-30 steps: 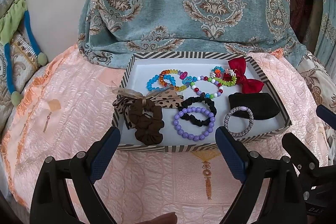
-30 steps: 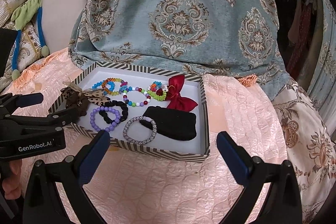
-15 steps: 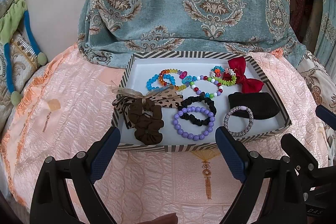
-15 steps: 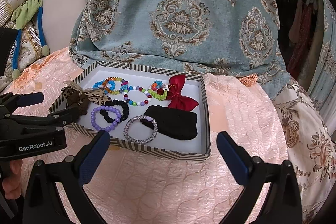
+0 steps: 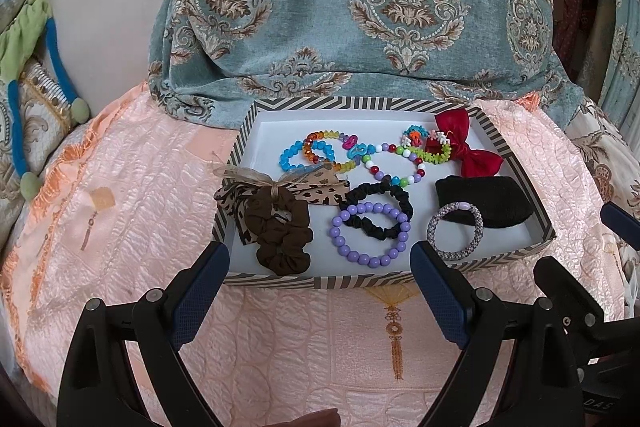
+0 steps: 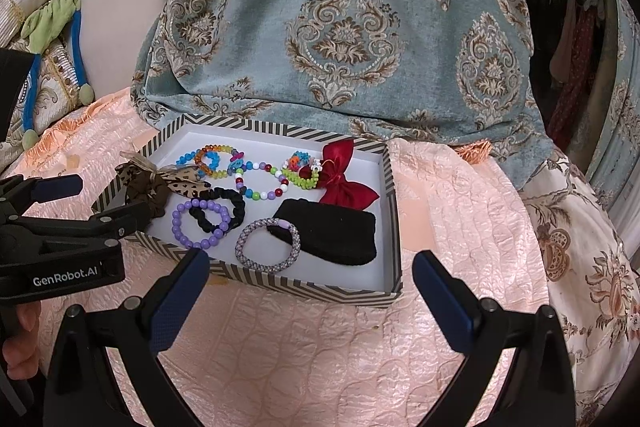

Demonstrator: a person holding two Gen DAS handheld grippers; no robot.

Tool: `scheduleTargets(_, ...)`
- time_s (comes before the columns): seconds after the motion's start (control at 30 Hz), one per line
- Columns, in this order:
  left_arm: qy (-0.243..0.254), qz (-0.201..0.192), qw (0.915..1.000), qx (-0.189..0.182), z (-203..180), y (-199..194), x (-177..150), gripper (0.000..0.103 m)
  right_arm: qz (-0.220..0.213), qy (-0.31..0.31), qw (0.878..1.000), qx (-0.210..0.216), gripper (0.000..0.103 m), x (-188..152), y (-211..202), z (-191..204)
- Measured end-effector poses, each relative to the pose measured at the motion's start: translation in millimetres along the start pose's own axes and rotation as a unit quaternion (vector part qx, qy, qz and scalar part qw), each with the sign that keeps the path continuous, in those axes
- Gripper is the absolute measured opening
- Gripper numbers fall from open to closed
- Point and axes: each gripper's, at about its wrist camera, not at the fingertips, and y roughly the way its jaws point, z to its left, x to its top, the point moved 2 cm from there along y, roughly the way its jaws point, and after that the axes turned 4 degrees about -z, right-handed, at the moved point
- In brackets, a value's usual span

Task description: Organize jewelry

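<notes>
A striped tray (image 5: 360, 281) (image 6: 394, 203) sits on the pink quilt. It holds a brown scrunchie (image 5: 280, 233), a leopard bow (image 5: 320, 189), a purple bead bracelet (image 5: 370, 235) (image 6: 200, 223), a black scrunchie (image 5: 378, 205), a grey woven bracelet (image 5: 454, 233) (image 6: 268, 247), a black pouch (image 5: 488, 201) (image 6: 332, 235), a red bow (image 5: 468, 147) (image 6: 344, 179) and several coloured bead bracelets (image 5: 316, 157). My left gripper (image 5: 320, 291) is open and empty, just short of the tray's near wall. My right gripper (image 6: 310, 293) is open and empty, before the tray's near right corner.
A teal patterned cloth (image 5: 360, 7) hangs behind the tray. A green and blue item (image 5: 24, 39) lies at the far left. The pink quilt (image 6: 460, 219) extends right of the tray. The left gripper's body (image 6: 60, 251) shows at the left of the right wrist view.
Both views have edged slightly closer to the tray. Nothing in the tray has moved, and both grippers remain open.
</notes>
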Motion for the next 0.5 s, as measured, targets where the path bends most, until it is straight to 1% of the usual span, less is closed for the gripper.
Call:
scheduleTargets(0.2, 0.000, -0.001, 1.0000, -0.001, 0.1, -0.3, 0.2, 0.079, 0.001, -0.002, 1.000, 0.000, 0.103, 0.0, 0.2, 0.7)
scheduleTargets(0.33, -0.003, -0.006, 0.9999, -0.010, -2.3, -1.4, -1.2, 0.079, 0.001, -0.002, 1.000, 0.000, 0.103, -1.6, 0.6, 0.6)
scheduleTargets(0.5, -0.002, -0.007, 0.9999, -0.009, -3.6, -1.7, -1.6, 0.079, 0.001, -0.003, 1.000, 0.000, 0.103, -1.2, 0.6, 1.2)
